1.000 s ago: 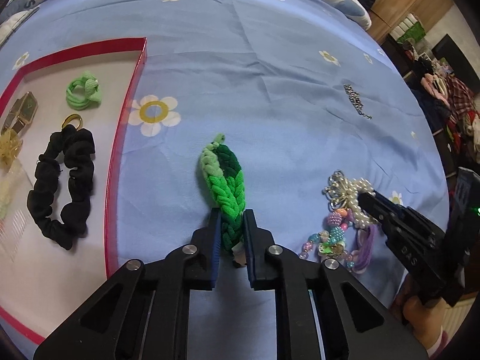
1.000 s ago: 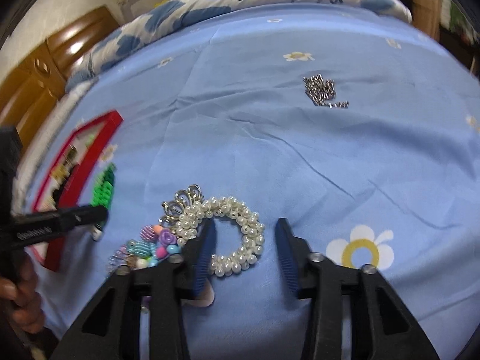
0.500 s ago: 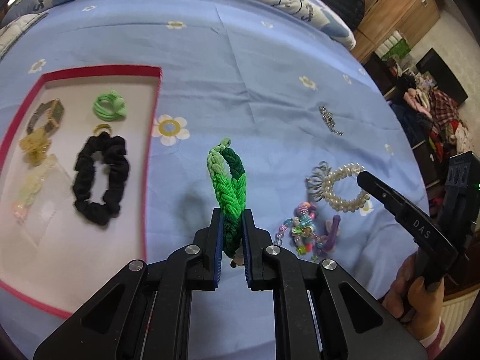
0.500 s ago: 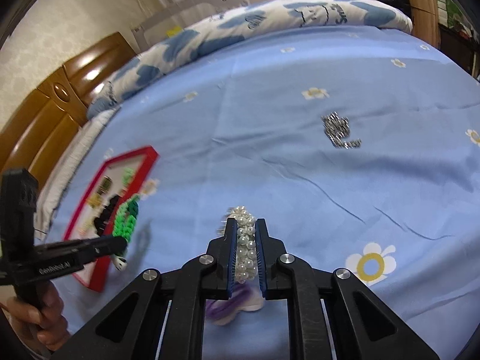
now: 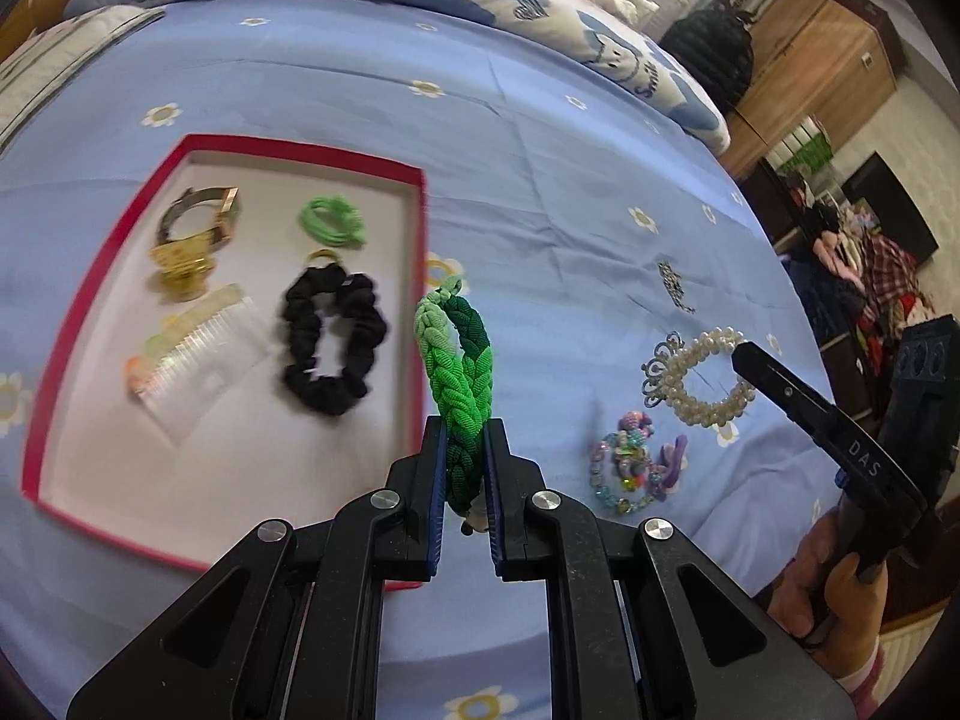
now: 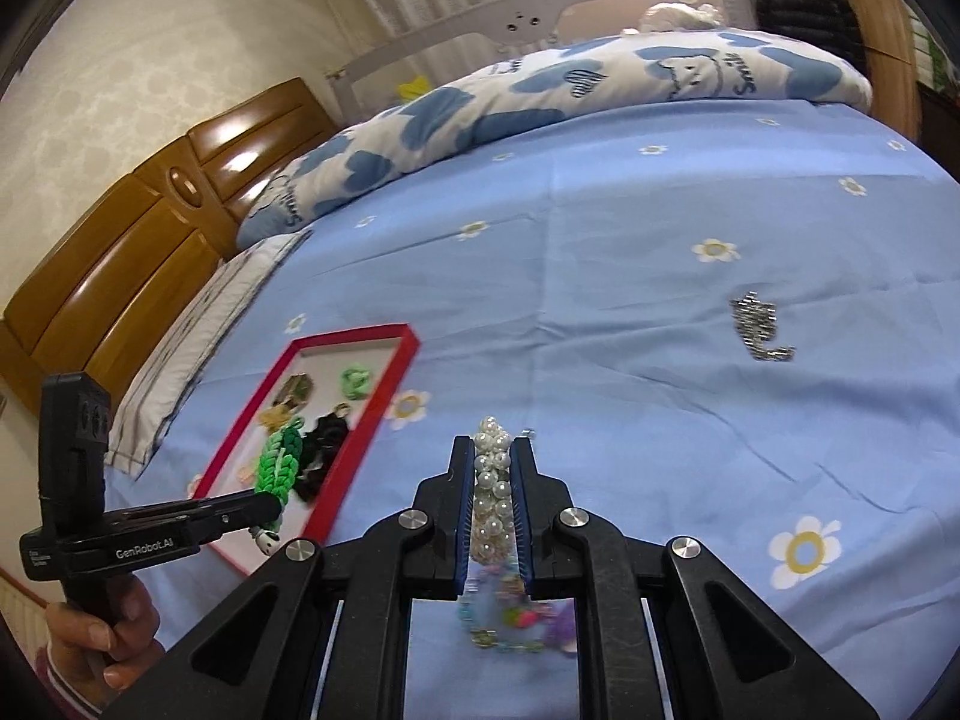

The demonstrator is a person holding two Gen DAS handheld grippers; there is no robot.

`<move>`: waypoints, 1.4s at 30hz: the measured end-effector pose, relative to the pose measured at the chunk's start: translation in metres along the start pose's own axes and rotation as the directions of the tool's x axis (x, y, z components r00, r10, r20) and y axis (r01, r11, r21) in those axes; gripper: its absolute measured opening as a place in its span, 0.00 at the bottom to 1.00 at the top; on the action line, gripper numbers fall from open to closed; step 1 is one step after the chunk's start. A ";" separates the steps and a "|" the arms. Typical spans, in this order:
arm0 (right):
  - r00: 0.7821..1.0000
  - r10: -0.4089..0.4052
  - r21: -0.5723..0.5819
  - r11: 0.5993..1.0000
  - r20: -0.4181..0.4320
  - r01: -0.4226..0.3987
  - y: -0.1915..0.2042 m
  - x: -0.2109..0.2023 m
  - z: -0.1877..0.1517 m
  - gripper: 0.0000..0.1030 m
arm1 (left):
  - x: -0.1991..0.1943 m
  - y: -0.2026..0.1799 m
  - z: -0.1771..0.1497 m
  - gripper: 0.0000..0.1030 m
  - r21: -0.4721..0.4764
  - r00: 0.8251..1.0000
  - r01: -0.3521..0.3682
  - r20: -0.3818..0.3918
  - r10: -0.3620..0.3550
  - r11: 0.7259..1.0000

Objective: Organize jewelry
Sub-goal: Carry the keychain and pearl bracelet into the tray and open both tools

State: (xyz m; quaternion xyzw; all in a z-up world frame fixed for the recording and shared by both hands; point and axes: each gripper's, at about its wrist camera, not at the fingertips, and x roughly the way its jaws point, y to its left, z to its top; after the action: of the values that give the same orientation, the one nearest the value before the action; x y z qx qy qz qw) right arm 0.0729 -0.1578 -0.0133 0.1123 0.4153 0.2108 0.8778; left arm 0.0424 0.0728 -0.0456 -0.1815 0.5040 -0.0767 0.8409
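My left gripper (image 5: pixel 463 456) is shut on a green braided hair tie (image 5: pixel 459 360) and holds it above the bed by the right rim of the red tray (image 5: pixel 418 222). It also shows in the right wrist view (image 6: pixel 277 461). My right gripper (image 6: pixel 492 468) is shut on a pearl bracelet (image 6: pixel 493 498) with a silver crown charm, lifted off the sheet; the bracelet also shows in the left wrist view (image 5: pixel 699 381). The tray holds a black scrunchie (image 5: pixel 330 348), a light green hair tie (image 5: pixel 331 221), a watch (image 5: pixel 198 216) and a clear comb (image 5: pixel 198 354).
A colourful bead bracelet with a purple piece (image 5: pixel 633 468) lies on the blue flowered sheet (image 5: pixel 570 180) below the right gripper. A silver chain (image 6: pixel 759 327) lies farther right. A patterned quilt (image 6: pixel 540 96) runs along the far side.
Both grippers have risen from the sheet. The right gripper closed on the pearl bracelet and lifted it. The left gripper carried the green braid up and toward the tray.
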 end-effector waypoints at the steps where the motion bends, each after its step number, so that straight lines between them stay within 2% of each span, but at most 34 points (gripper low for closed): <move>1: 1.000 0.011 -0.007 1.000 -0.002 -0.011 0.006 0.002 0.000 0.11 | -0.004 0.004 -0.001 0.10 -0.006 1.000 -0.003 0.004 0.003 1.000; 11: 0.993 0.112 -0.043 0.993 -0.037 -0.113 0.049 0.019 -0.003 0.11 | -0.024 0.043 -0.006 0.10 -0.076 0.999 -0.029 0.035 0.031 0.997; 24: 0.974 0.200 -0.096 0.973 -0.102 -0.210 0.099 0.047 -0.010 0.11 | -0.027 0.085 -0.015 0.10 -0.152 0.997 -0.065 0.030 0.071 0.986; 33: 0.954 0.263 -0.141 0.949 -0.140 -0.282 0.140 0.067 -0.007 0.11 | -0.022 0.105 -0.014 0.10 -0.184 0.996 -0.084 0.018 0.088 0.979; 39: 0.928 0.326 -0.101 0.932 -0.181 -0.348 0.153 0.098 -0.006 0.11 | -0.018 0.113 -0.009 0.10 -0.191 0.995 -0.094 0.012 0.098 0.977; 42: 0.928 0.312 -0.086 0.939 -0.202 -0.334 0.152 0.115 -0.010 0.11 | -0.013 0.114 -0.005 0.10 -0.184 0.995 -0.101 0.007 0.104 0.978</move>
State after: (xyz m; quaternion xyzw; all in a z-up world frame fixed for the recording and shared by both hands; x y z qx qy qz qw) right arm 0.0881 0.0300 -0.0416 0.1065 0.4577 0.3864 0.7936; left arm 0.0253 0.1809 -0.0809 -0.2327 0.5106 0.0152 0.8276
